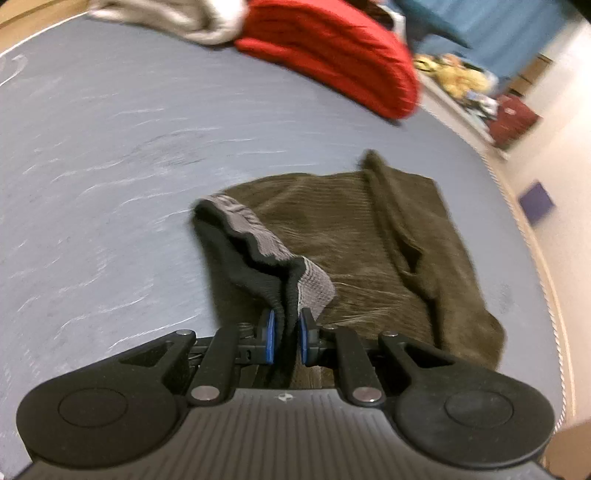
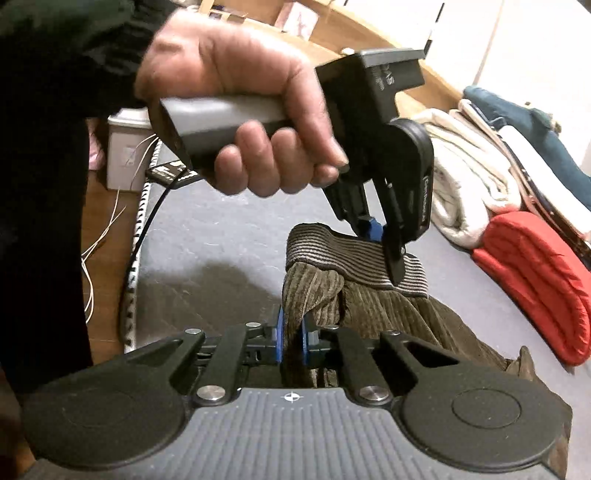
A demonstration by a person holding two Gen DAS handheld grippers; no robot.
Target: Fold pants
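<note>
Both grippers, left [image 1: 284, 338] and right [image 2: 291, 341], clamp the soft corduroy pants [image 1: 351, 236] at the waistband [image 2: 351, 254]; they probably drape limply.

Folded red knit [image 1: 332, 55] at top centre on grey-blue mat [image 1: 110, 147], cream fabric [image 1: 177, 18] upper left, white box [image 2: 123, 147] at left, stacked clothes [image 2: 517, 155] at right
</note>
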